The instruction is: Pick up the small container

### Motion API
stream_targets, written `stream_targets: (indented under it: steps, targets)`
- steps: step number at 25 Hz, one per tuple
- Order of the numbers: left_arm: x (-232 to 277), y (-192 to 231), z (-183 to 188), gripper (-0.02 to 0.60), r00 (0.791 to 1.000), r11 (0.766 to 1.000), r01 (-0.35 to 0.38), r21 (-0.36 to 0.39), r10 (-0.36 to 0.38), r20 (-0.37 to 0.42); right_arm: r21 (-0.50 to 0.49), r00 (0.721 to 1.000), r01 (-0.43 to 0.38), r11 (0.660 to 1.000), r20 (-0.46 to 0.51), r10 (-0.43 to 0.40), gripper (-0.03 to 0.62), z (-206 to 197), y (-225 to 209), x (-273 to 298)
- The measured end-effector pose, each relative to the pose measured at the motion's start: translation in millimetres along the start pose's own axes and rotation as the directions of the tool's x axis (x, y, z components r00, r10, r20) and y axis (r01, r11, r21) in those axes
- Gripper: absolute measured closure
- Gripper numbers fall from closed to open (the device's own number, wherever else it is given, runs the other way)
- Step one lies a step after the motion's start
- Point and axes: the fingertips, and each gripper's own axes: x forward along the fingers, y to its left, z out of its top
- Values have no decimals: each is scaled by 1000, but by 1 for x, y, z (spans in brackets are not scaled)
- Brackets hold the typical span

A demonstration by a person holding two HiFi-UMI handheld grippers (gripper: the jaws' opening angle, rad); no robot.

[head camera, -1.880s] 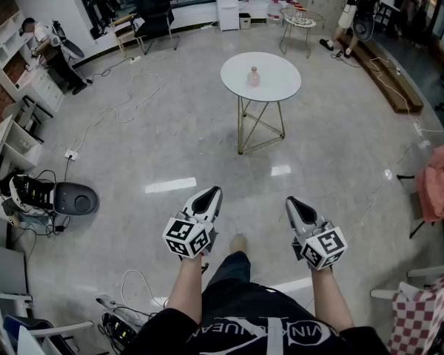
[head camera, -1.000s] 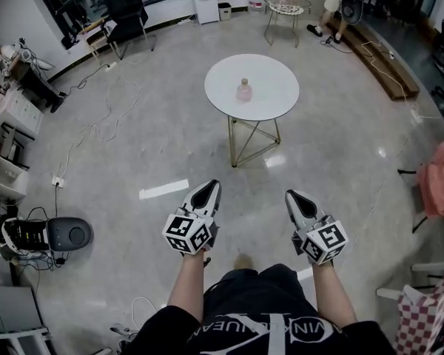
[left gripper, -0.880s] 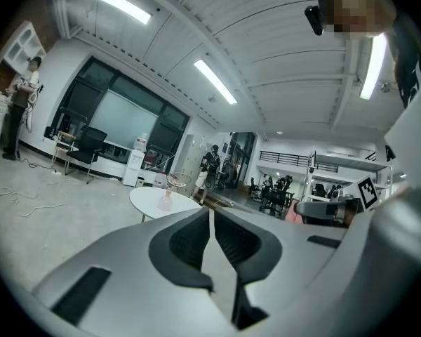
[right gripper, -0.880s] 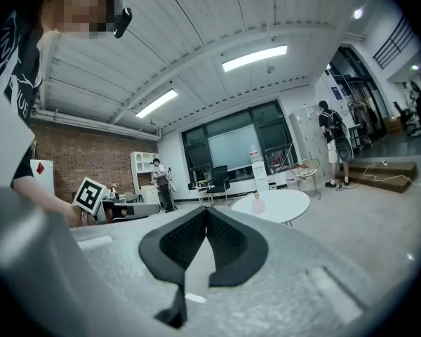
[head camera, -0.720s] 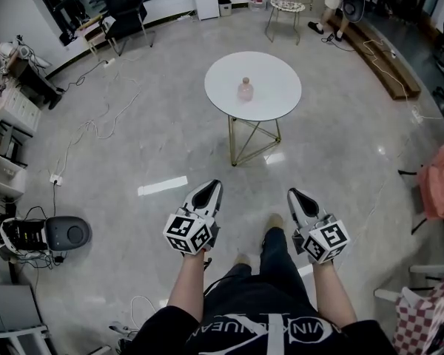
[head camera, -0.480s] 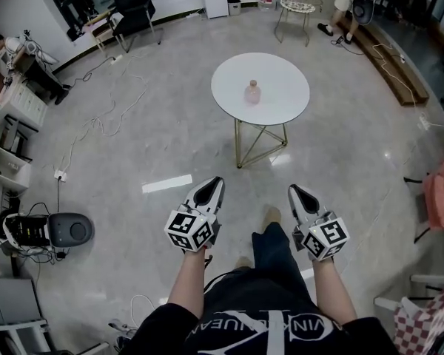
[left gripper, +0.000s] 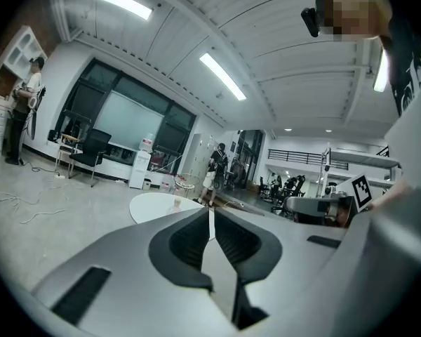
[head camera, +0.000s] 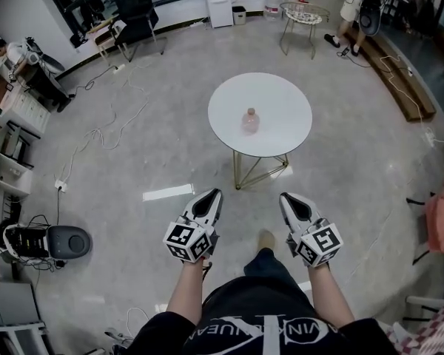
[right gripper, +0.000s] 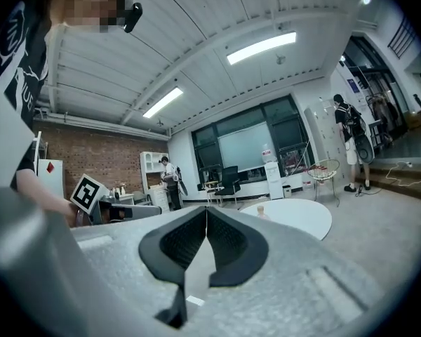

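Far ahead on round white worktop: small pink container, upright near centre. Near, over floor: left gripper and right gripper side by side, well short of worktop. Fingers of both pressed together, nothing between.

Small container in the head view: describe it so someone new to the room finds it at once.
In the middle of the open grey floor stands a round white table on thin gold legs. Near its centre the small container stands upright. It is the only thing on that tabletop: a pinkish, bottle-shaped piece with a narrow top.
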Motion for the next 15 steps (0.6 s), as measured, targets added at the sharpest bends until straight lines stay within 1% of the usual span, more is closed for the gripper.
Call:
stream_targets:
  steps: [2,9,15]
  targets:
    - [17,5,-2,554,1000,1000,-7,-8,7,-6,2,1000,-6,1000,0,6,588,3,-16,9]
    - [71,15,-6,554,999,999,-33,-32,32,-25,17,998,-35,999,-57,36,588,0,-70,39]
    - [103,27,-5,554,998,997,-64,-50,62,-31,24,991,-80,996,-103,82,588,-6,-97,65]
